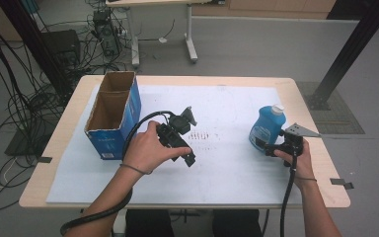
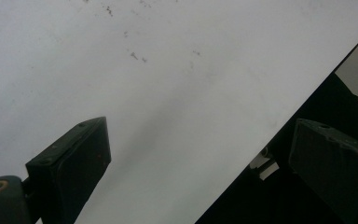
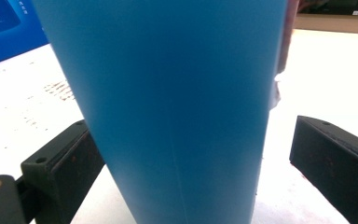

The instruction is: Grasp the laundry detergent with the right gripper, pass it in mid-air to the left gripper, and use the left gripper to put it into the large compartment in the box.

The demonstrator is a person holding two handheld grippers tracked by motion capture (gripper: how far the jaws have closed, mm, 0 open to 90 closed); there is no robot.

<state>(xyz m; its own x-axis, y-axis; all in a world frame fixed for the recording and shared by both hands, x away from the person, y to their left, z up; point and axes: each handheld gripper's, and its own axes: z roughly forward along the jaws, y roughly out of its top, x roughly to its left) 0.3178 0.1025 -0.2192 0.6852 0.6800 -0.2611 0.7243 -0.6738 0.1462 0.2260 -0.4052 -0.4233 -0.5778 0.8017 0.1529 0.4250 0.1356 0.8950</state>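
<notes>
Your right tool [image 1: 268, 146] brackets the upright blue bottle [image 1: 266, 126] at the bench's right side, jaws apart and unclamped, so gripping and moving remain, while your left tool [image 1: 182, 132] hovers open mid-bench.

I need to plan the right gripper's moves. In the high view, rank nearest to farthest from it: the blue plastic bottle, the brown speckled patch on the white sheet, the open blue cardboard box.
1. Blue plastic bottle, between the jaws of the right gripper.
2. Brown speckled patch, mid-table, toward the left gripper.
3. Open blue cardboard box, at the table's far left.
</notes>
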